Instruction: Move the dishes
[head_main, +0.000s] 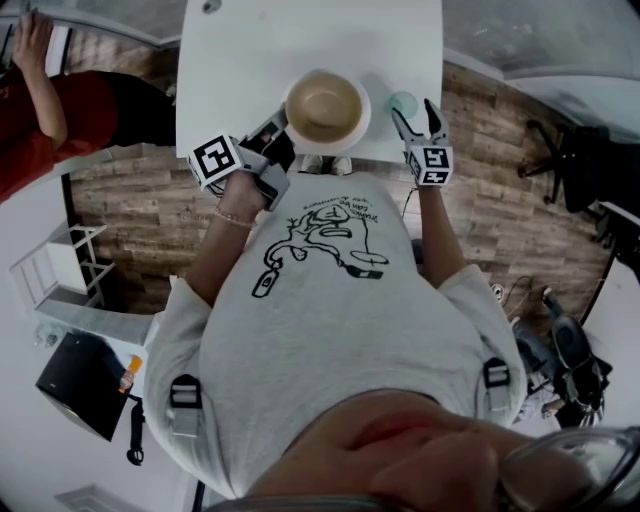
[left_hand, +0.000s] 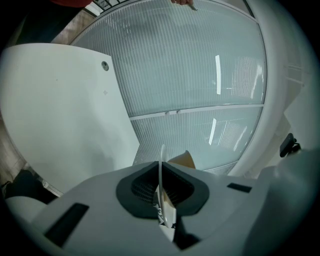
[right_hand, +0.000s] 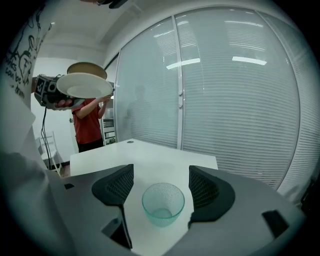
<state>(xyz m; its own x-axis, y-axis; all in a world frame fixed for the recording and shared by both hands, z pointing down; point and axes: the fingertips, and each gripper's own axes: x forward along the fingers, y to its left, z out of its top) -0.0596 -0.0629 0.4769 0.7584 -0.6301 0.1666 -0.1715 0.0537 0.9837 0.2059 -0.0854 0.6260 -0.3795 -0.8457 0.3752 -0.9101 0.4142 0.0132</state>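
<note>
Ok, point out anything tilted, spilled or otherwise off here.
Nothing is spilled or damaged. One thing to watch: the left claw grips the white plate by its rim alone, in the air, with the tan bowl sitting on it. The plate looks about level. The glass stands upright and empty between the right claw's open jaws.

The bowl (head_main: 325, 105) is tan, its plate (right_hand: 84, 85) and the worktop (head_main: 230, 60) white, and the glass (right_hand: 163, 202) at the bowl's three o'clock is pale green with a stippled texture. The left gripper (head_main: 277, 132) and right gripper (head_main: 418, 120) are grey, their cubes patterned in black-and-white squares. The floor (head_main: 130, 190) is brown wood plank.
</note>
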